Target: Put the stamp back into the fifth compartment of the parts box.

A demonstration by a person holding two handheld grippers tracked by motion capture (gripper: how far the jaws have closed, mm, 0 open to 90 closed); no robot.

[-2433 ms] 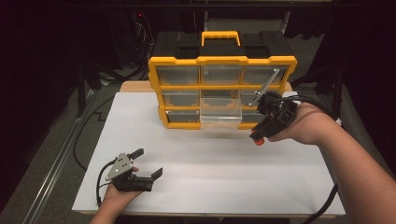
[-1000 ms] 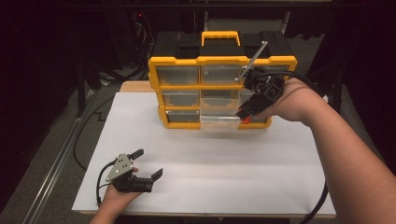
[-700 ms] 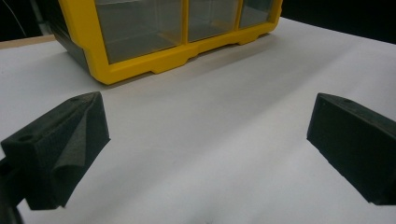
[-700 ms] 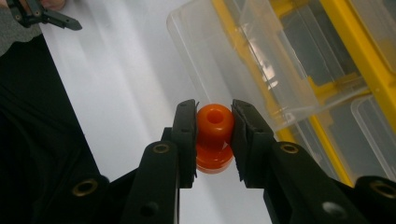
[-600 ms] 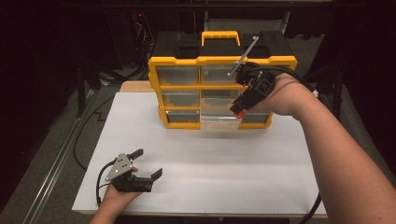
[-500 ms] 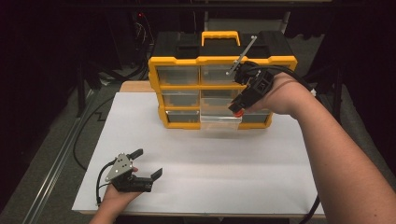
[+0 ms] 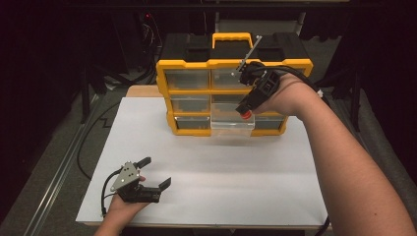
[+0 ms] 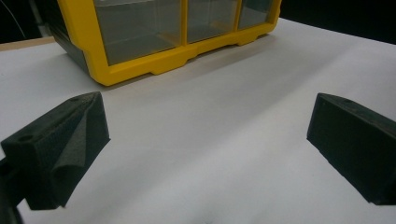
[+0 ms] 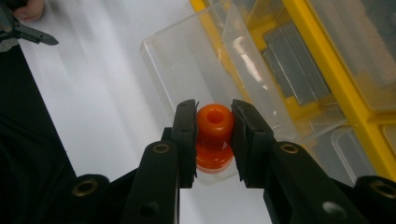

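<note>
Jaws of the right gripper (image 9: 213, 140) clamped an orange spool-shaped plastic piece (image 9: 214, 135) above the pulled-out clear plastic drawer (image 9: 196, 70); the left gripper (image 7: 156, 174) rested on the white tabletop (image 7: 221, 172), jaws wide.

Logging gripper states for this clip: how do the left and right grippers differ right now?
The left gripper rests low on the white sheet, jaws wide apart with nothing between them. The right gripper is raised over the pulled-out clear drawer, jaws clamped on an orange spool. Both have black jaws.
</note>
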